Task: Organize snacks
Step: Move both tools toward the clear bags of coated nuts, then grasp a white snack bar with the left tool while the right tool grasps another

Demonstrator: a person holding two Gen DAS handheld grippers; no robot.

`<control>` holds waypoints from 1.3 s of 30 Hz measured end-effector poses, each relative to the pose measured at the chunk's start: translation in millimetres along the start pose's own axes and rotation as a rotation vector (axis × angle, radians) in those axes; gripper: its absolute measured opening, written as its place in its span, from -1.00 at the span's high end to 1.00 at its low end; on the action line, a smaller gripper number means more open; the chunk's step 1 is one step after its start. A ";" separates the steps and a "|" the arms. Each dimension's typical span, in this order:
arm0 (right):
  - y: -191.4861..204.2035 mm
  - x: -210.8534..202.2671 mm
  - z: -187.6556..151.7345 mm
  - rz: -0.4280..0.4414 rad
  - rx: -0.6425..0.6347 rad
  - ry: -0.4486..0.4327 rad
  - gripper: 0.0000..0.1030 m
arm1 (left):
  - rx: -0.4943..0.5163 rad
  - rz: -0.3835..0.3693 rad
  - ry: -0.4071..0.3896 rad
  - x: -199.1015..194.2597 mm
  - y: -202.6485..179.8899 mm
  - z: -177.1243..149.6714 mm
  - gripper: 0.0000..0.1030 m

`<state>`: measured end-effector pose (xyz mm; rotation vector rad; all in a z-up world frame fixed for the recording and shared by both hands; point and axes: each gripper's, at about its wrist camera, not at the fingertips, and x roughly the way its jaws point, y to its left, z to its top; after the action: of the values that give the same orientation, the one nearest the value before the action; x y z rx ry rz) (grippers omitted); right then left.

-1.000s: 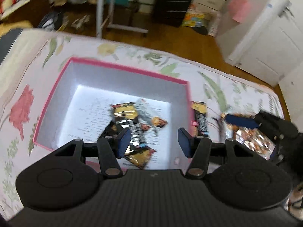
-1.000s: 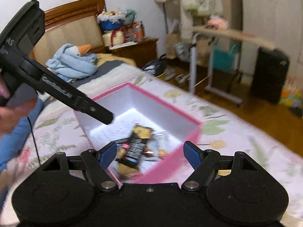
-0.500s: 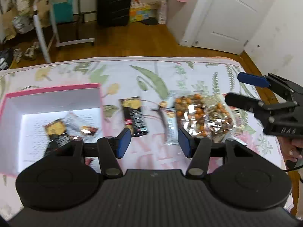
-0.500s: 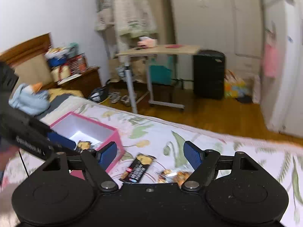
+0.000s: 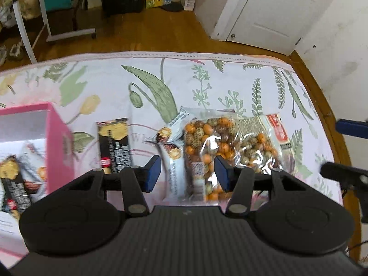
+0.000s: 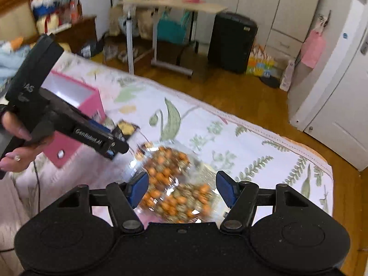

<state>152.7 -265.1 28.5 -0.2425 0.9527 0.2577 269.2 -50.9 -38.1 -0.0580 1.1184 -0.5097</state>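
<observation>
A pink box (image 5: 60, 142) with white inside stands at the left on the floral bedspread and holds several snack packets (image 5: 13, 179). Beside it on the bed lie a black-and-gold snack bar (image 5: 114, 145), a white wrapped bar (image 5: 174, 161) and a clear bag of orange and speckled nuts (image 5: 230, 147). My left gripper (image 5: 187, 172) is open and empty above the white bar and the bag's left end. My right gripper (image 6: 182, 189) is open and empty above the nut bag (image 6: 174, 184). The pink box (image 6: 76, 105) shows behind the left gripper's body in the right wrist view.
The bed's foot edge (image 5: 161, 55) runs across the far side, with wooden floor beyond. A rolling desk (image 6: 170, 7), a black cabinet (image 6: 232, 41) and a white door (image 5: 266, 11) stand past it. The right gripper's fingers (image 5: 352, 128) show at the left view's right edge.
Both grippers have swung right from over the pink box to over the loose snacks on the bed. Both stayed open and empty.
</observation>
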 end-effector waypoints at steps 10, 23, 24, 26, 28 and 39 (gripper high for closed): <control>-15.0 69.6 -99.5 0.055 0.027 0.186 0.04 | 0.016 -0.012 0.060 65.8 7.9 -34.6 0.03; 5.5 106.8 -148.3 -0.067 -0.056 0.229 0.37 | -0.061 -0.016 -0.022 85.5 33.3 -54.1 0.01; 8.1 104.7 -148.4 -0.076 -0.044 0.223 0.39 | -0.069 -0.022 -0.026 85.0 33.7 -55.3 0.01; 12.3 102.1 -148.1 -0.088 -0.006 0.230 0.40 | -0.072 -0.024 -0.025 84.7 35.4 -57.3 0.01; 14.9 99.4 -148.7 -0.097 0.060 0.238 0.40 | -0.073 -0.015 -0.024 83.4 36.9 -60.4 0.01; 7.8 89.2 -147.8 0.139 0.511 0.197 0.40 | -0.048 0.024 -0.009 98.8 35.8 -68.4 0.07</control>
<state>86.1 -294.6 -128.2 0.2738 1.1985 0.1114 255.8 -46.5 -162.7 -0.0887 1.1212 -0.4609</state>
